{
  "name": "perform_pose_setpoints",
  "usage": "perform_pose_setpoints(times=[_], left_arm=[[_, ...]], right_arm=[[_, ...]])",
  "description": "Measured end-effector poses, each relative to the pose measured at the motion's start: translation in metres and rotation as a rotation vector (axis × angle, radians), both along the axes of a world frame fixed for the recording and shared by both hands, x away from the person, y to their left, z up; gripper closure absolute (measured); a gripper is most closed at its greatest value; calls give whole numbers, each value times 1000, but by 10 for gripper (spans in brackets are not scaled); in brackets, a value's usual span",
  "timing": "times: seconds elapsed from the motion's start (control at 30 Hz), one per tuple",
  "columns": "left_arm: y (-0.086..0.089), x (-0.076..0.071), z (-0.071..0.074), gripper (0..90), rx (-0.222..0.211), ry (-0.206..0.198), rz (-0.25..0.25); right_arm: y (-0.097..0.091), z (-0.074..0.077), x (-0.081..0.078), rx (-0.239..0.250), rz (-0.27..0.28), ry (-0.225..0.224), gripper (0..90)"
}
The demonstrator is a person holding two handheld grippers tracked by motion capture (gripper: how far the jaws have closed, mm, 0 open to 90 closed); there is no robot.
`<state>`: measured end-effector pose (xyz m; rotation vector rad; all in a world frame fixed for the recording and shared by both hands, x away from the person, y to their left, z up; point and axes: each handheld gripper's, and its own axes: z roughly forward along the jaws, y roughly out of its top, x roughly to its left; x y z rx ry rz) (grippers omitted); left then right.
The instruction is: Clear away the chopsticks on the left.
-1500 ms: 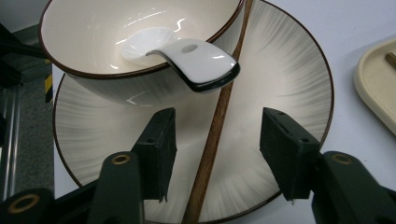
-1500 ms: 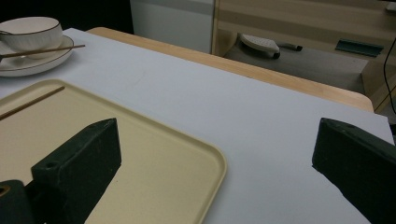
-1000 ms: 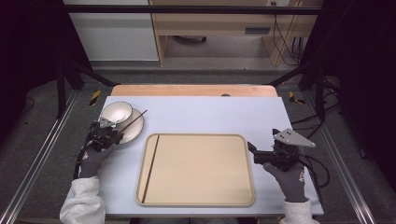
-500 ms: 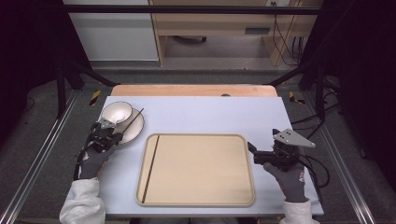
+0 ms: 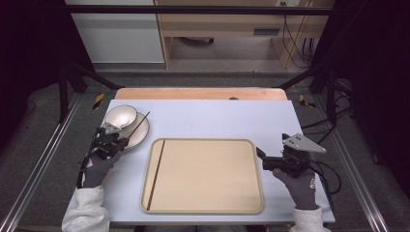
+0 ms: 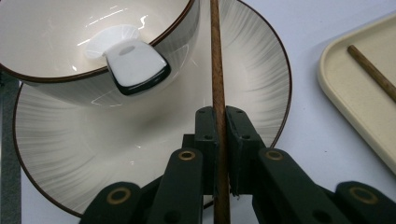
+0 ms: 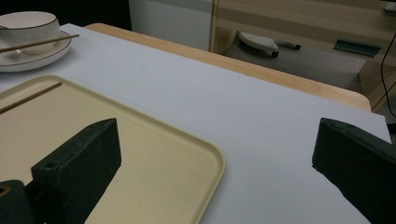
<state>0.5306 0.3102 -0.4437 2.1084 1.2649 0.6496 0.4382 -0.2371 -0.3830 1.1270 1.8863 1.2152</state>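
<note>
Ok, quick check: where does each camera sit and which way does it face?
High view: above the near edge, looking forward and down at the tray; both gloved hands show.
Left gripper view: on the left gripper, facing the bowl and plate; jaws shut on a chopstick.
Right gripper view: on the right gripper, jaws wide, facing across the table.
Shared: tray, bowl, plate.

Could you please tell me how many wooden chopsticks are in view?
2: one brown wooden chopstick is clamped in the left gripper over the white plate; the other lies along the beige tray's left edge.
</note>
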Motion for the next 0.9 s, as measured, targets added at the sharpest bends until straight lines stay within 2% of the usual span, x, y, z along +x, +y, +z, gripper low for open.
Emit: perform_pose_setpoints(times=[0.3, 0.6, 0.9], left_arm=[[-5, -15, 10, 839, -42, -32, 31], [-15, -34, 18, 839, -44, -53, 32], [-29, -53, 28, 839, -62, -86, 61]], right_arm=[[0, 0, -1, -2, 2, -1, 14], [0, 1, -2, 0, 2, -3, 14], [-1, 1, -3, -8, 2, -5, 12]])
